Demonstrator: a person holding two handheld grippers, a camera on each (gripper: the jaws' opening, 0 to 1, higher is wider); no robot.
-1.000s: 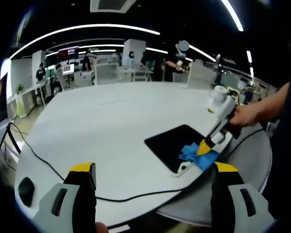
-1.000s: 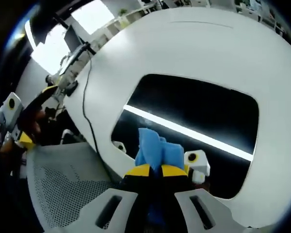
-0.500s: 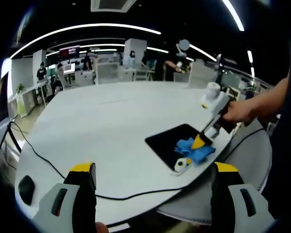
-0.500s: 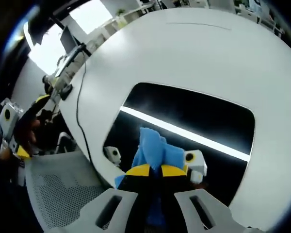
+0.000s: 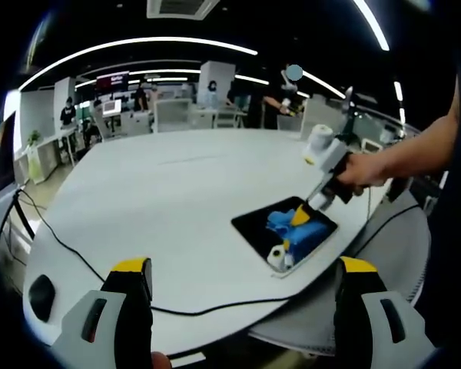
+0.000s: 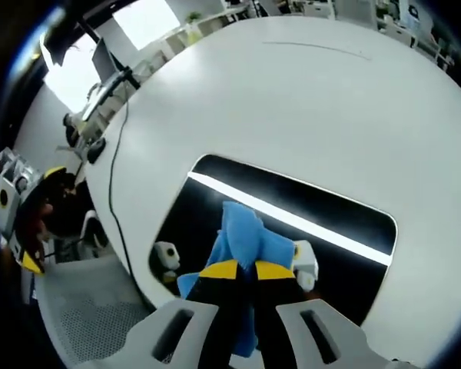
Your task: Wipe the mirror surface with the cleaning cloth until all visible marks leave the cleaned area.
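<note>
A dark rectangular mirror (image 5: 270,221) (image 6: 307,207) lies flat on the white table near its edge, reflecting a ceiling light strip. My right gripper (image 6: 240,270) (image 5: 298,218) is shut on a blue cleaning cloth (image 6: 242,238) (image 5: 296,229) and presses it onto the mirror's near part. A person's hand (image 5: 361,169) holds that gripper in the left gripper view. My left gripper (image 5: 242,269) hovers open and holds nothing, over the table edge, well short of the mirror. It also appears at the left of the right gripper view, left gripper (image 6: 27,231).
A black cable (image 5: 69,257) runs across the white table (image 5: 177,192) near its front edge. A grey mesh chair (image 5: 369,307) (image 6: 92,315) stands beside the table under the grippers. Desks and people are far behind.
My right gripper has slid the blue cloth farther onto the mirror, away from the table edge. My left gripper has stayed put.
</note>
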